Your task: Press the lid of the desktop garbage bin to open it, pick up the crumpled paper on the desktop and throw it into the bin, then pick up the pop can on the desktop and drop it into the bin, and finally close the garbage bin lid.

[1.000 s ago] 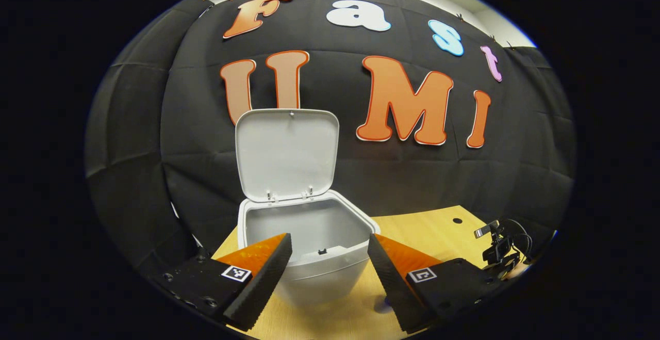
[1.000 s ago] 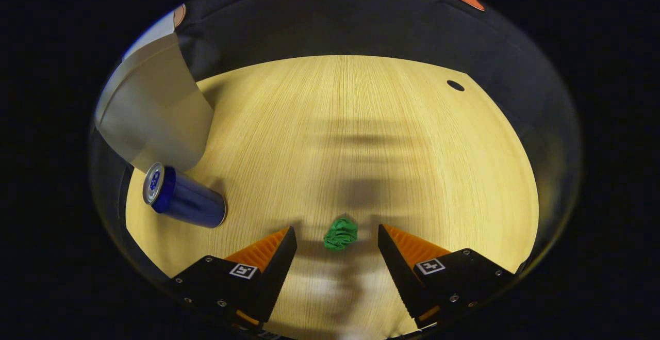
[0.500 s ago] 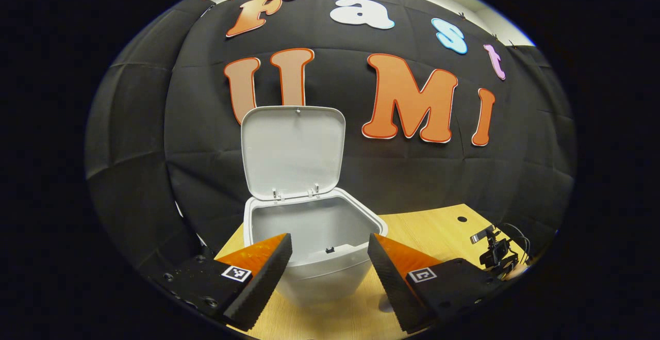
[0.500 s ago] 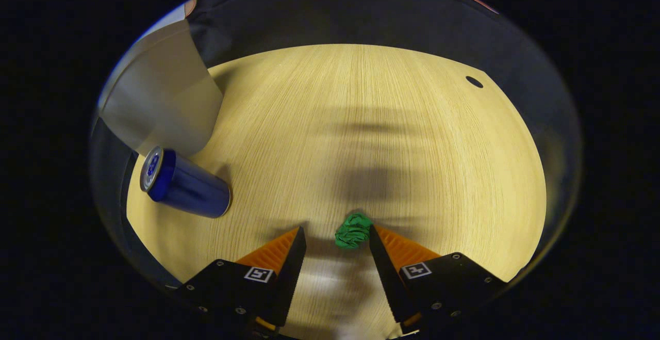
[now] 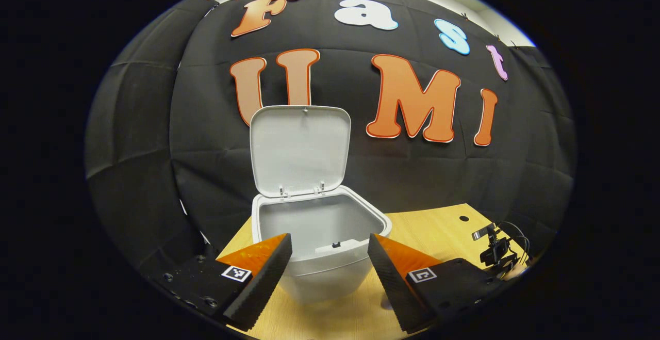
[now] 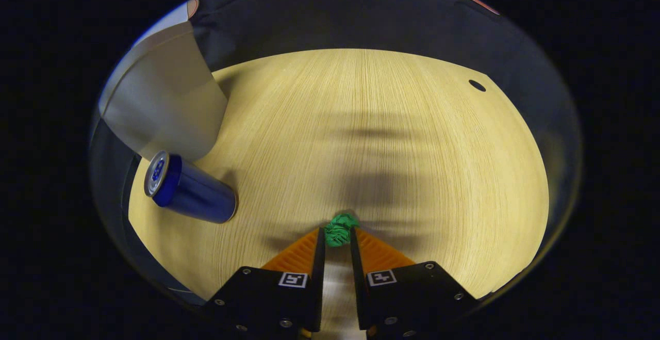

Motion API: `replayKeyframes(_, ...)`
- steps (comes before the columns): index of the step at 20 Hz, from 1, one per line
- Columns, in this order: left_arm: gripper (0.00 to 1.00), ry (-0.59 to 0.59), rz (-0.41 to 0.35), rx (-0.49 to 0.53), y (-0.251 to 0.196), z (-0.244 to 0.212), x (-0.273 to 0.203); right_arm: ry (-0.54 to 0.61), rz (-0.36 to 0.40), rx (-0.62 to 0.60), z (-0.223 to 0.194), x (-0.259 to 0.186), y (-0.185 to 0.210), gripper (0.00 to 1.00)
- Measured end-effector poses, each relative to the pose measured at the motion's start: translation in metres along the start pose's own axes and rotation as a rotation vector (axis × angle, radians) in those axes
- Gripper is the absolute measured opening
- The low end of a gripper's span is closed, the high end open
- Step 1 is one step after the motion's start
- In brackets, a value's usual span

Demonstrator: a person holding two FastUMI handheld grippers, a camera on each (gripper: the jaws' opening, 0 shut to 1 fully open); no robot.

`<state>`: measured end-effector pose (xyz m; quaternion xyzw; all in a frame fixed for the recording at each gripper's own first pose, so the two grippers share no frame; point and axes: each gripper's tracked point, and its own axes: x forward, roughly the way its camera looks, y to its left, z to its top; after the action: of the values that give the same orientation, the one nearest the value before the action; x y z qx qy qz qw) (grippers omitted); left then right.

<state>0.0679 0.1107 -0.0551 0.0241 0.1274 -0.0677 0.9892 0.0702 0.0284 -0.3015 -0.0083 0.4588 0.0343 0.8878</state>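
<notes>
In the right gripper view, the right hand-held gripper [image 6: 337, 237] is clamped on the green paper [image 6: 340, 228], which lies on the worktop [image 6: 412, 139]. The can [image 6: 191, 189] lies on its side at 9 o'clock, just beside the bin [image 6: 160, 102]. In the left gripper view, the left hand-held gripper [image 5: 330, 249] is spread apart before the bin [image 5: 322, 257], whose lid [image 5: 299, 149] stands upright.

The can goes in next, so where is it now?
In the right gripper view the can lies on its side at the table's left edge, just below the bin.
</notes>
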Motion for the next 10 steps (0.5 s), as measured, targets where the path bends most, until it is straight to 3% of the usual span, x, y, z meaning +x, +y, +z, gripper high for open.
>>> replayKeyframes(5, 0.94, -0.003, -0.002, 0.001, -0.0014, 0.0023, -0.0004, 0.017, 0.002, -0.016, -0.0041, -0.0008, 0.0001, 0.08)
replayKeyframes(10, 0.94, -0.006, -0.003, 0.010, -0.0042, 0.0031, -0.0031, -0.014, -0.027, -0.041, -0.0015, -0.0092, -0.0046, 0.04)
